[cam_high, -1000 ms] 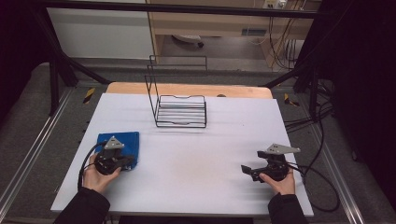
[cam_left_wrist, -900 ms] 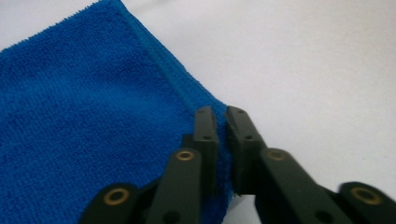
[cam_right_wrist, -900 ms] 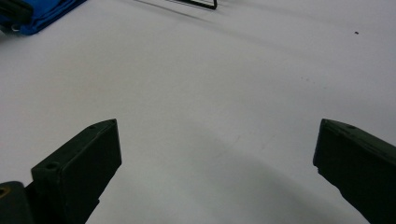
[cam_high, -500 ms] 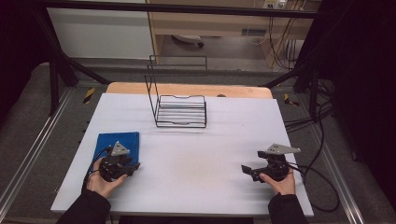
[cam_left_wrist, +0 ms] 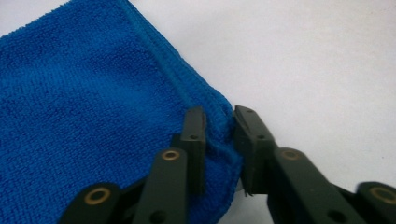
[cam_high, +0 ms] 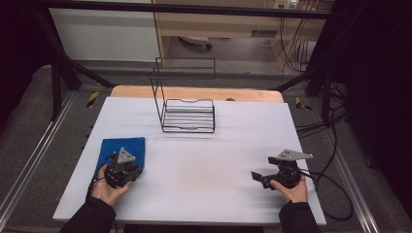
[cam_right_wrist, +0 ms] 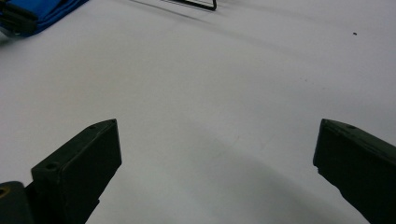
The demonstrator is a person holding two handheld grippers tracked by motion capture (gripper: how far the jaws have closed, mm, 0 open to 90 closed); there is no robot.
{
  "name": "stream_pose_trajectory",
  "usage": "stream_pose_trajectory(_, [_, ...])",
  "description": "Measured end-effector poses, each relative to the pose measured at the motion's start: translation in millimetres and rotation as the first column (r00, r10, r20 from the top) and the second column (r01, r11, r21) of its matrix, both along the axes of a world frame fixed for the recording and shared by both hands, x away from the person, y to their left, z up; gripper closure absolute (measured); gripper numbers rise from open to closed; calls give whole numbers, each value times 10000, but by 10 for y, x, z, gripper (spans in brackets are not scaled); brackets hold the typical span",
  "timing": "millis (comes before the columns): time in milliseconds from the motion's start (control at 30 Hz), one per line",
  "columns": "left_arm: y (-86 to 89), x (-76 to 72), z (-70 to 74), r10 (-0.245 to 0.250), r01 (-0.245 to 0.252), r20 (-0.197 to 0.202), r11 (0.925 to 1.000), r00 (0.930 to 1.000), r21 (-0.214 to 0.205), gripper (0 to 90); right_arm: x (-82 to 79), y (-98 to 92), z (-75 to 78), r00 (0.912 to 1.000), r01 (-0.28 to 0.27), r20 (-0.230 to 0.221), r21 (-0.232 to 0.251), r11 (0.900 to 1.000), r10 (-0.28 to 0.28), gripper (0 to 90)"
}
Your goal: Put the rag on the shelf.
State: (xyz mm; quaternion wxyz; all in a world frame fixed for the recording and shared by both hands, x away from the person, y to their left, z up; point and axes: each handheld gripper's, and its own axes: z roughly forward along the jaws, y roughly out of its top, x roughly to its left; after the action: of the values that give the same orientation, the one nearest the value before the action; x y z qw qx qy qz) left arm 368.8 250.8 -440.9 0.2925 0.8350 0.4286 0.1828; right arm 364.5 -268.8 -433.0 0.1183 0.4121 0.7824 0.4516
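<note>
A folded blue cloth (cam_high: 114, 148) lies flat on the white table (cam_high: 218, 145) at the near left. My left gripper (cam_high: 131, 170) sits at the cloth's near right corner. In the left gripper view its jaws (cam_left_wrist: 219, 126) have just been closing and now pinch the bunched hem of the blue cloth (cam_left_wrist: 93, 93) between them. My right gripper (cam_high: 257, 177) rests at the near right, pointing left across the table. Its jaws (cam_right_wrist: 217, 140) stand wide open over bare table with nothing between them.
A black wire rack (cam_high: 188, 115) with a tall upright frame stands at the back middle of the table. In the right gripper view the rack's base (cam_right_wrist: 196, 3) and the cloth (cam_right_wrist: 42, 9) lie far ahead. Cables trail off the table's right side (cam_high: 335, 179).
My left gripper has slid a little toward the person, from over the cloth to its near right corner. The right gripper has not moved.
</note>
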Motion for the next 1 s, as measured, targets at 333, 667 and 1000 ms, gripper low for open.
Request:
stream_pose_trajectory(333, [14,13,36,32,-34,-123,9998,9999,-178,867,2,0,0,10000,4,-13,11,10000,-4,16])
stream_pose_trajectory(667, [71,-49,194,31,-41,-73,9894,10000,-1451,872,6,-1,-1,10000,-24,3,-4,10000,24,16])
stream_pose_trajectory(1000, [14,-88,301,-236,234,19,9748,9997,-2219,874,7,2,-1,10000,-33,-23,14,10000,33,16])
